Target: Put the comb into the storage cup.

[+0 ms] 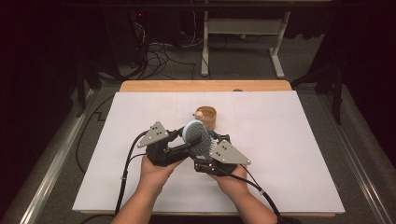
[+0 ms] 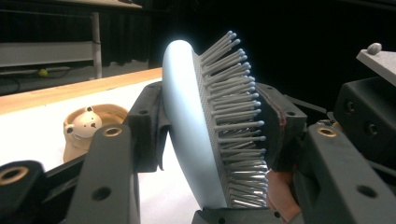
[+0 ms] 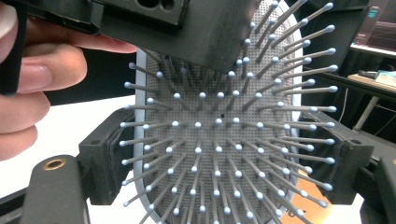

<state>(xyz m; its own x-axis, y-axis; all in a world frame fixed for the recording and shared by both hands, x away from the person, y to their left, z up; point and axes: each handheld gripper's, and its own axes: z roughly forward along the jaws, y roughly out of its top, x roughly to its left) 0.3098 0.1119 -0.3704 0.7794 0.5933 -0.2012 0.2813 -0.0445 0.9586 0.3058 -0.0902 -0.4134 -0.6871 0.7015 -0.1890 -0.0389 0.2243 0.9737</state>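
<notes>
I have both claws clamped on 1 pale blue hairbrush [image 1: 197, 135] above the white table [image 1: 299, 154]. The right gripper [image 3: 219, 158] pinches its 2 side edges; the left gripper [image 2: 210, 126] presses its back and bristles. Behind them stands a wooden cup [image 1: 207, 116] with a bear figure [image 2: 86, 125].

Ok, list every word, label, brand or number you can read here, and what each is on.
None can be read. The hairbrush, the bear cup and the white table sheet carry no lettering. A lit screen far back is too blurred to read.
</notes>
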